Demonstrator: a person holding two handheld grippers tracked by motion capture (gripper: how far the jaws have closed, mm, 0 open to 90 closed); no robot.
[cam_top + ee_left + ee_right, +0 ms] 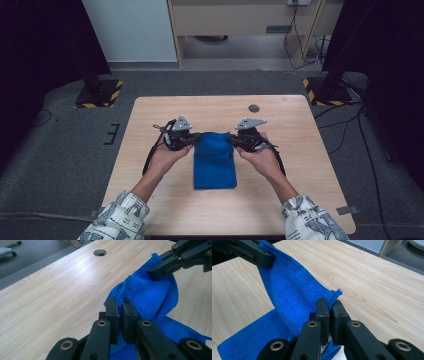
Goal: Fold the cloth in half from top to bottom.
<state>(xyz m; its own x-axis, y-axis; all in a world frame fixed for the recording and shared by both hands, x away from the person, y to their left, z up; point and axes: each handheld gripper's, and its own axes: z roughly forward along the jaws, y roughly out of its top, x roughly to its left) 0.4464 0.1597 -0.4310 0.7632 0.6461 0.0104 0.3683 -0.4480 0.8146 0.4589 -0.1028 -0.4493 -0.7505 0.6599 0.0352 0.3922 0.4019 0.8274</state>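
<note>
A blue cloth (214, 160) lies in the middle of the wooden table (150, 120), its far edge lifted off the wood. My left gripper (195, 137) is shut on the cloth's far left corner. My right gripper (231, 139) is shut on the far right corner. In the left gripper view the black jaws pinch the blue cloth (150, 295) at my left gripper (120, 302), and the other gripper clamps the far corner at upper right. In the right gripper view my right gripper (329, 302) holds a frayed corner of the blue cloth (292, 300).
A round cable hole (254, 108) sits in the table near its far edge. Two black stand bases with yellow-striped feet (97, 95) (325, 92) flank the table on the grey carpet. A person's hands and patterned sleeves (120, 215) come in from the front.
</note>
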